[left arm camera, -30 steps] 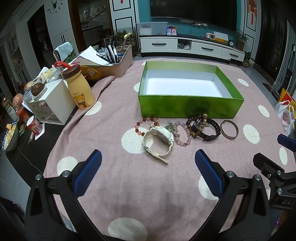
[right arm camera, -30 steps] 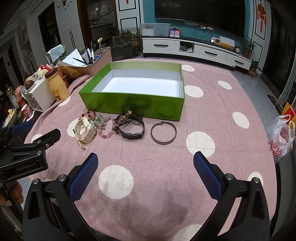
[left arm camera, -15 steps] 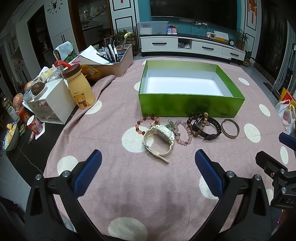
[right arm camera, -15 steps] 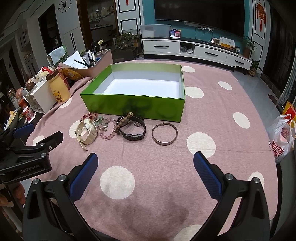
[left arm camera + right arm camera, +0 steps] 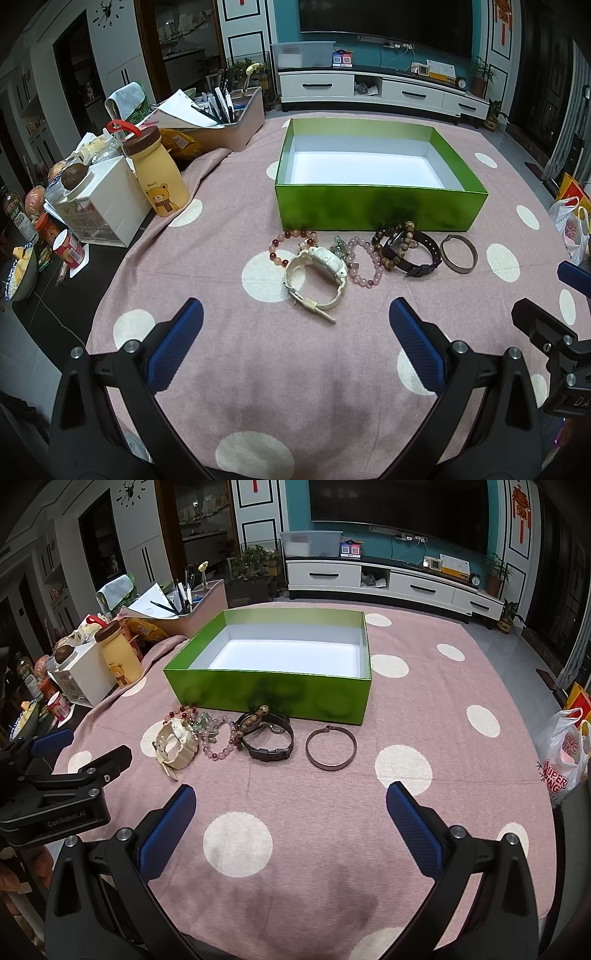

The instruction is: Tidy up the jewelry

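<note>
An empty green box with a white inside stands on the pink dotted tablecloth. In front of it lies a row of jewelry: a red bead bracelet, a cream watch, a pink bead bracelet, a dark watch with a wooden bead bracelet over it, and a metal bangle. My left gripper is open, short of the cream watch. My right gripper is open, short of the bangle. Both hold nothing.
At the left table edge stand a yellow bear bottle, a white drawer unit, a tray of pens and papers and food items. A plastic bag sits past the right edge. A TV cabinet lies beyond.
Both grippers have drifted slightly; the jewelry and box sit a little lower and further right in the views. Nothing was picked up and both stay open.
</note>
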